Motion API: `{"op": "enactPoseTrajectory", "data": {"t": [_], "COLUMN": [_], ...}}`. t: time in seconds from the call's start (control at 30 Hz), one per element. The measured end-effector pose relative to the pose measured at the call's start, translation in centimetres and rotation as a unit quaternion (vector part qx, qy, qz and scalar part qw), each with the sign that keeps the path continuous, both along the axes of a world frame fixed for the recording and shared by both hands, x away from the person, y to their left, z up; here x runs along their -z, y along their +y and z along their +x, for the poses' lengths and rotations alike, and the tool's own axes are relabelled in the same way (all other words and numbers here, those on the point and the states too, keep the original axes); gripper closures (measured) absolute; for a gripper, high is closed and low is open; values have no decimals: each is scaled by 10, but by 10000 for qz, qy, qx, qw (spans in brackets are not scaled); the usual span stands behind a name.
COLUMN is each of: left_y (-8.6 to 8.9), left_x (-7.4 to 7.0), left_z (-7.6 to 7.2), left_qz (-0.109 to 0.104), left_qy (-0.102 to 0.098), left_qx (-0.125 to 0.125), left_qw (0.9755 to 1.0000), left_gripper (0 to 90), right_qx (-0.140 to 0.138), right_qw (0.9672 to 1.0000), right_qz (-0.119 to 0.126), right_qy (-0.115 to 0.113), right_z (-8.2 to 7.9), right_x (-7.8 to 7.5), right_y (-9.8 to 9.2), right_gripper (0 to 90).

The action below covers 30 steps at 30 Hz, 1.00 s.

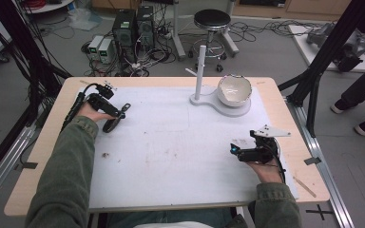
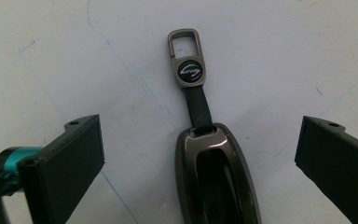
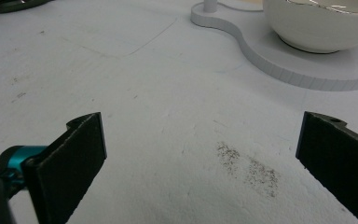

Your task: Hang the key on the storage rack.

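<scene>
Left claw [image 2: 198,154] over key fob [image 2: 216,177] at left side of desk [image 1: 38,142], jaws wide apart, fob between them, not touched. Fob lies flat on white mat [image 1: 171,142]; strap and metal clip [image 2: 187,58] point away from claw. Right claw [image 3: 200,154] low over mat at right side of desk, jaws wide apart, holding nothing. White bowl [image 3: 321,23] sits on white stand base [image 3: 279,63] at far right of mat; upright post [image 1: 200,71] just beside bowl. Fob well apart from stand.
</scene>
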<state>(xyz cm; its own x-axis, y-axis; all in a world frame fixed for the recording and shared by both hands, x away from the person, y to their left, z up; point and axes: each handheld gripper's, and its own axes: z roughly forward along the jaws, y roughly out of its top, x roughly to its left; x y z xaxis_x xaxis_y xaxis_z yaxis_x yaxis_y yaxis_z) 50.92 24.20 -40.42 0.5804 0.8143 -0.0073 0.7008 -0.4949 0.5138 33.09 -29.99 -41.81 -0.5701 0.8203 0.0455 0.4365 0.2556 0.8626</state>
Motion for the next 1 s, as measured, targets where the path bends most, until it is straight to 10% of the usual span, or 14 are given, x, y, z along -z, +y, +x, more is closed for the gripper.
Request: {"op": "enactPoseTrajectory", "data": {"t": [0.53, 1.0], "left_y": [-10, -14], "left_x": [18, 12], "left_z": [25, 23], "left_qz": [308, 396], "left_qy": [795, 591], "left_qx": [-100, -89], "left_qw": [9963, 9974], "left_gripper": [78, 441], "right_qx": [7, 16], "right_qw": [10000, 9998], "right_qz": [-93, -218], "right_qy": [10, -3], "right_z": [-1, 1], "right_x": [0, 1], "right_y": [-1, 1], "right_gripper": [5, 6]}}
